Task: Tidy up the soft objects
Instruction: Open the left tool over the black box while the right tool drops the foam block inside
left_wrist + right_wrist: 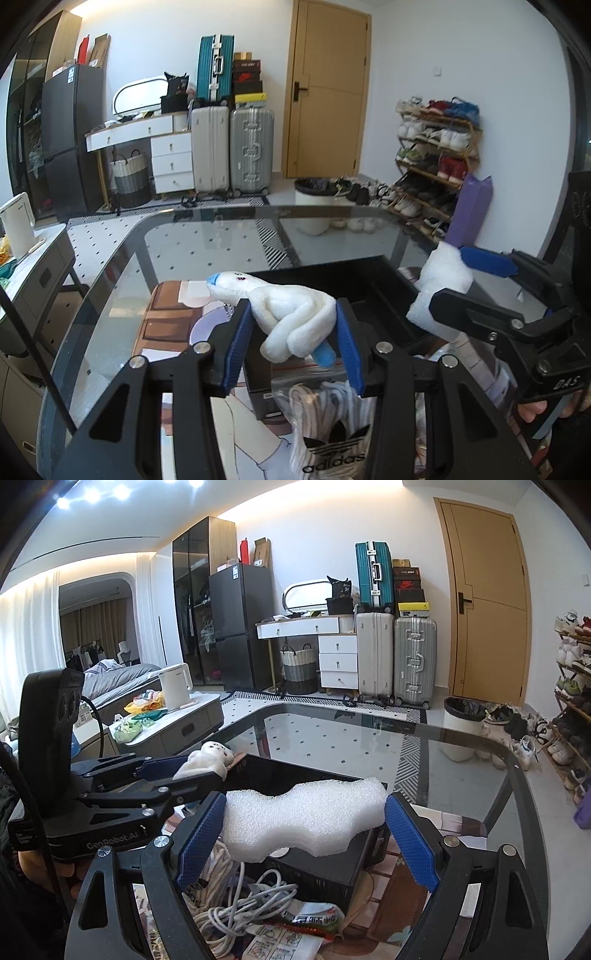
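White plush toy with blue tips, lifted off the table, wavy white foam piece held above black bin

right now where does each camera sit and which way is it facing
Left wrist: sits on the left gripper, facing across the glass table toward the door; its jaws clamp a white plush toy, and the right gripper with fingers behind it shows.
Right wrist: sits on the right gripper, facing the fridge wall; its jaws hold white foam, left gripper visible.
Shared: black bin, suitcases, door.
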A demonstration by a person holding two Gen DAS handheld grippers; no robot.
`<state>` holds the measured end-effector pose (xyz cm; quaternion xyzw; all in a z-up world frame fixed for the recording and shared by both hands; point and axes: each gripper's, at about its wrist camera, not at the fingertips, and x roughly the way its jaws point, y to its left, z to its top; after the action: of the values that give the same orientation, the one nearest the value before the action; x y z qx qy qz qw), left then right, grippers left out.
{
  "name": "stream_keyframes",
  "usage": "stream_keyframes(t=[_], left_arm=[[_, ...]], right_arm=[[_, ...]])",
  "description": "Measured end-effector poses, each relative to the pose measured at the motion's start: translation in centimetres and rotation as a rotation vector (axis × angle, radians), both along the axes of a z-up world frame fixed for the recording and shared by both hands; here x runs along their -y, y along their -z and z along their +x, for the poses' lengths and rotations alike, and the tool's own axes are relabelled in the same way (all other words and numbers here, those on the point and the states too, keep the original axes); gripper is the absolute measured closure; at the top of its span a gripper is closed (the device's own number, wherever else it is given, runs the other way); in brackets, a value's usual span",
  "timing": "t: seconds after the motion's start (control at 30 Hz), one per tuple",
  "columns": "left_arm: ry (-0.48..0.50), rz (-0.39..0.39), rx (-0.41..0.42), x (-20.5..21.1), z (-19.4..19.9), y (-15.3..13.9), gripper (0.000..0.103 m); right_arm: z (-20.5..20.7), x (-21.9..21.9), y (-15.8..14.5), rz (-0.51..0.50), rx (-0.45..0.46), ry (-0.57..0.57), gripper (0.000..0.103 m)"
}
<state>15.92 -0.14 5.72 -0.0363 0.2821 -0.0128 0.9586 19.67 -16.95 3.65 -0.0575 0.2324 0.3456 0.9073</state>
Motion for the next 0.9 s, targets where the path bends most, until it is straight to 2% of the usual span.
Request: stream_keyframes(t=[0.53,0.9], left_arm=[[-0.005,-0.006,-0.038,0.2,1.5,1.2,0.059],[-0.003,0.001,-0.056,0.1,1.9,1.8,0.058]], right_arm=[[2.2,-2.9,1.6,-0.070,-0.012,-0.028,0.014],[2.6,-4.1,2.1,-0.155,0.032,0.008,0.014]])
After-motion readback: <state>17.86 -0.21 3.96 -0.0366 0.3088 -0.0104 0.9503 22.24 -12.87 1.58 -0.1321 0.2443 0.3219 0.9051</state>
